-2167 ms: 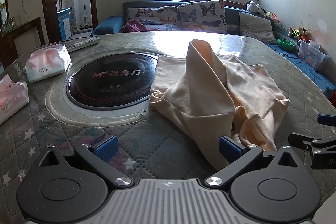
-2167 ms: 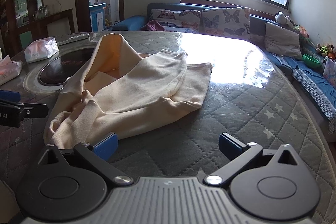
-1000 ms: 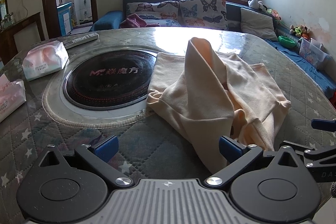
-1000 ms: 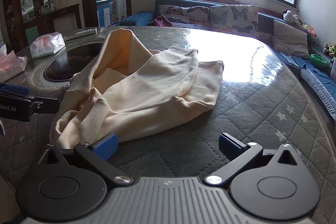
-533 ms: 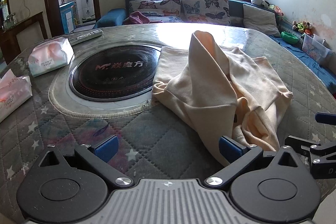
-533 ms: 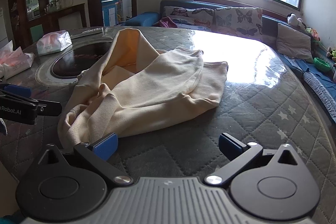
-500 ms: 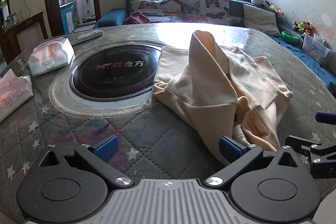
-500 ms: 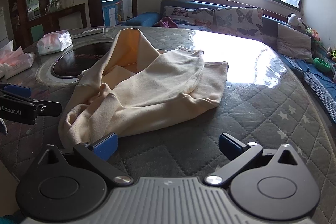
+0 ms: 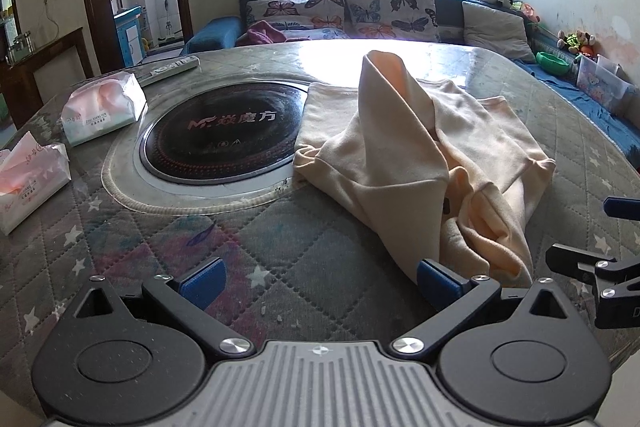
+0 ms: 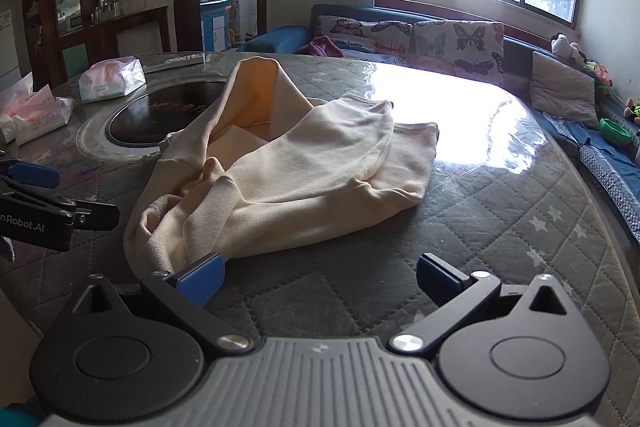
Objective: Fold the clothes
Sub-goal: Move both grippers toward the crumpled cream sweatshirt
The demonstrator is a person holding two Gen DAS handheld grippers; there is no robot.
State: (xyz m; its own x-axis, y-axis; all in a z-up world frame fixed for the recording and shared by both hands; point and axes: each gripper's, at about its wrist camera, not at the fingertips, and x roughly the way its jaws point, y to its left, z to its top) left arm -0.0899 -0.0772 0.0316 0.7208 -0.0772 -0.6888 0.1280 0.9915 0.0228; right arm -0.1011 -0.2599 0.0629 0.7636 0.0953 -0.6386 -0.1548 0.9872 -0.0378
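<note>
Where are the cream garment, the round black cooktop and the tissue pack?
cream garment (image 10: 304, 179), right wrist view, top fold.
round black cooktop (image 9: 224, 131), left wrist view, glass centre.
tissue pack (image 9: 102, 107), left wrist view, front face.

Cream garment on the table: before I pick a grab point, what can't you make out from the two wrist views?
- Cream garment: its type and underside, hidden by its own bunched folds in both views.
- Small dark mark on it: too small to read, left wrist view.
- Right gripper: cut off by the left wrist view's right edge.
- Left gripper: cut off by the right wrist view's left edge.
</note>
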